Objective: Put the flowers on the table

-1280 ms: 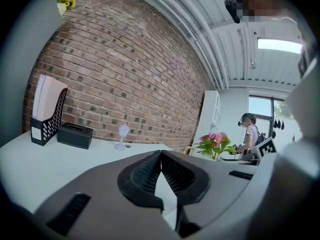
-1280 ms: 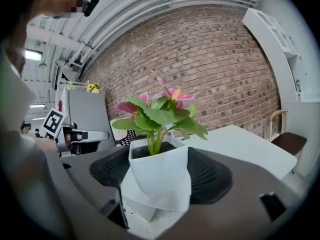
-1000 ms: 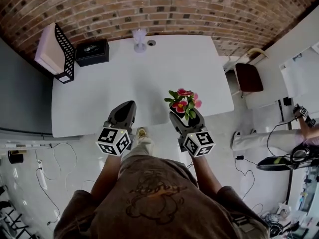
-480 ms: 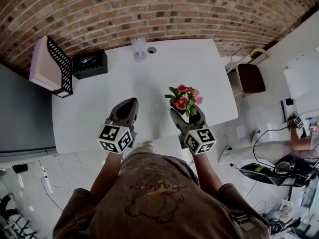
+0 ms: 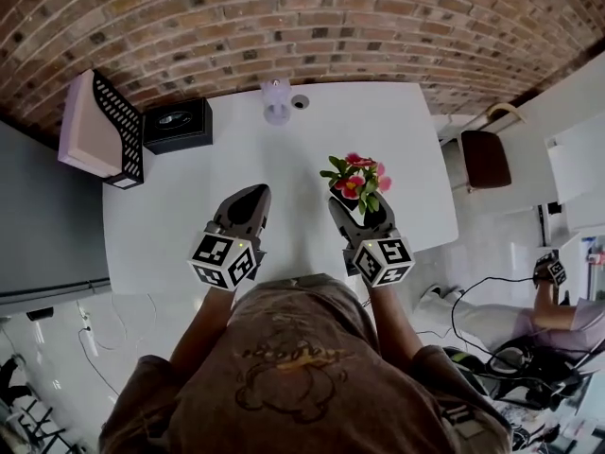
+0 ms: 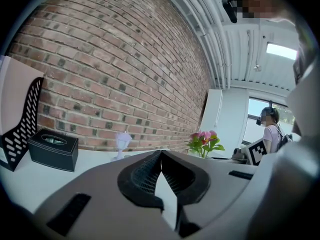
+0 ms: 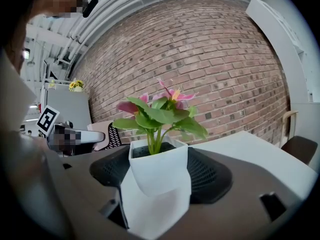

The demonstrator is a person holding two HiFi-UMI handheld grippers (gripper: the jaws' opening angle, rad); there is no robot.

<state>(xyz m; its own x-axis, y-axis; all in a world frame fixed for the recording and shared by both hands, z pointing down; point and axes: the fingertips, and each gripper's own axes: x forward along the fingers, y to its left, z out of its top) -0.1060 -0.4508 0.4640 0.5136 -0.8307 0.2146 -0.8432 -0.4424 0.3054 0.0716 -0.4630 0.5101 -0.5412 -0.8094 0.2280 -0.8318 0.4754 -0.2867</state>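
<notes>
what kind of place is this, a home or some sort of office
Likely an office or lab workspace, not a home: a white table against a brick wall, a black mesh file holder on it, and cables trailing over the floor.

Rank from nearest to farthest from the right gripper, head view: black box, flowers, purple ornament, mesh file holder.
1. Flowers, held in the right gripper.
2. Purple ornament, far edge, middle.
3. Black box, far left.
4. Mesh file holder, left corner.

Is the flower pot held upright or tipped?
Upright: in the right gripper view the white pot sits level between the fingers, stems pointing up.
</notes>
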